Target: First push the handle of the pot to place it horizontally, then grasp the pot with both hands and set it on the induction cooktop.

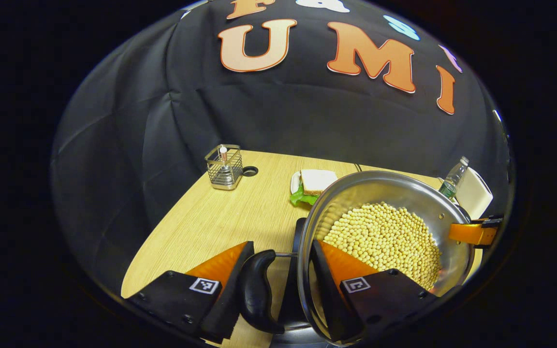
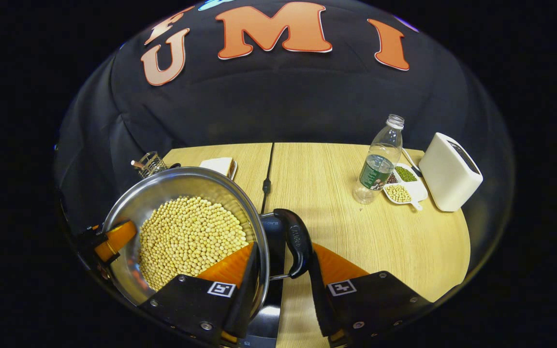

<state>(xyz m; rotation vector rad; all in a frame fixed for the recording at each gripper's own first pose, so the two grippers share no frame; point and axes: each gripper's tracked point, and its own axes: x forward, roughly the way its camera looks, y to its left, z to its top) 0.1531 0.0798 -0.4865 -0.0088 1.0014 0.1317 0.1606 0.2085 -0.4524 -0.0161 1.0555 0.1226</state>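
Flanking pot (image 2: 182, 227): bottle (image 2: 379, 164), toaster (image 2: 450, 171)

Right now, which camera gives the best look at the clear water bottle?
The right gripper view: the water bottle stands whole and upright on the table, beside the white toaster. In the left gripper view the bottle is small, at the edge, its base hidden behind the pot.

pot (image 2: 162, 198): shiny steel, round, filled with pale yellow beans (image 2: 186, 237)
handles: black, curved, one on each side (image 2: 298, 241)
induction cooktop (image 2: 273, 232): black, flat on the tabletop, directly beneath the pot
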